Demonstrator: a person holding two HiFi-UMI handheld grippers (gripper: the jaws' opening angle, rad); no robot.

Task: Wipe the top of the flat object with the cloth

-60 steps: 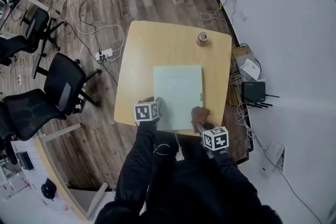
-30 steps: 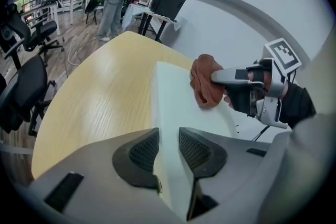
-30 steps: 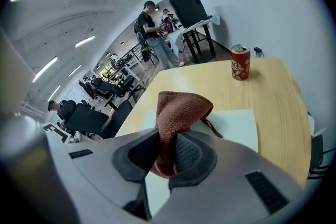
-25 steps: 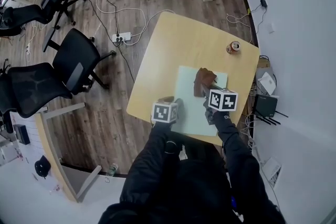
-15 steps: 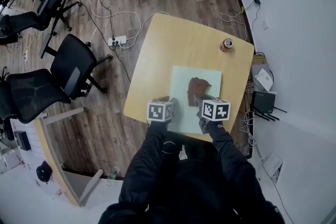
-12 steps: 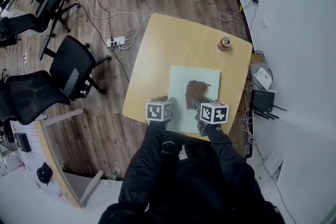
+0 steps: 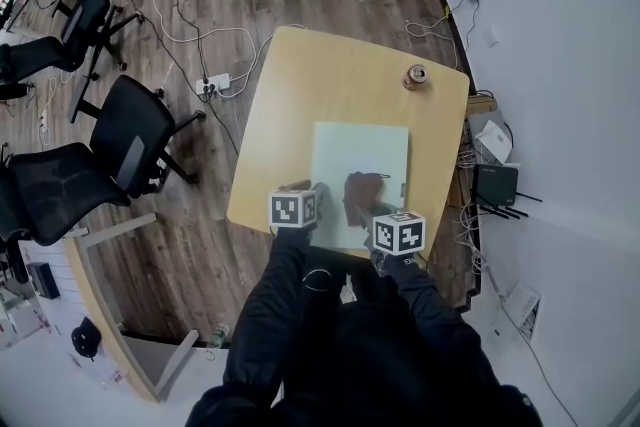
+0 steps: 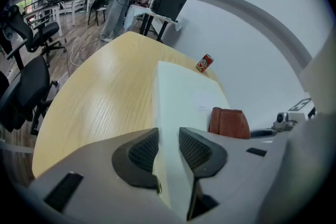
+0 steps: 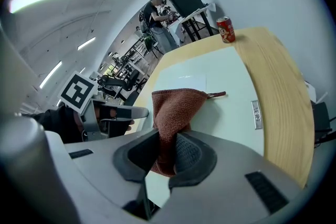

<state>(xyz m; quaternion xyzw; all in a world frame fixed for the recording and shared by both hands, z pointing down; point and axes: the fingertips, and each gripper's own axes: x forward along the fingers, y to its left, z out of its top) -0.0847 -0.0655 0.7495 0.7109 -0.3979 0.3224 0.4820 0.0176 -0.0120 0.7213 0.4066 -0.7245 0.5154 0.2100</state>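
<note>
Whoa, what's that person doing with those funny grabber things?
A person is wiping a pale green board on a wooden table. The left gripper clamps the board's near edge, and the right gripper pinches a brown cloth resting on its top. A red can stands near the far corner.

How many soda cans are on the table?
1: a red can stands near the table's far right corner. I see no others, though the arms hide the near edge.

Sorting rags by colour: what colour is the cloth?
Reddish brown; the cloth shows best in the right gripper view.
</note>
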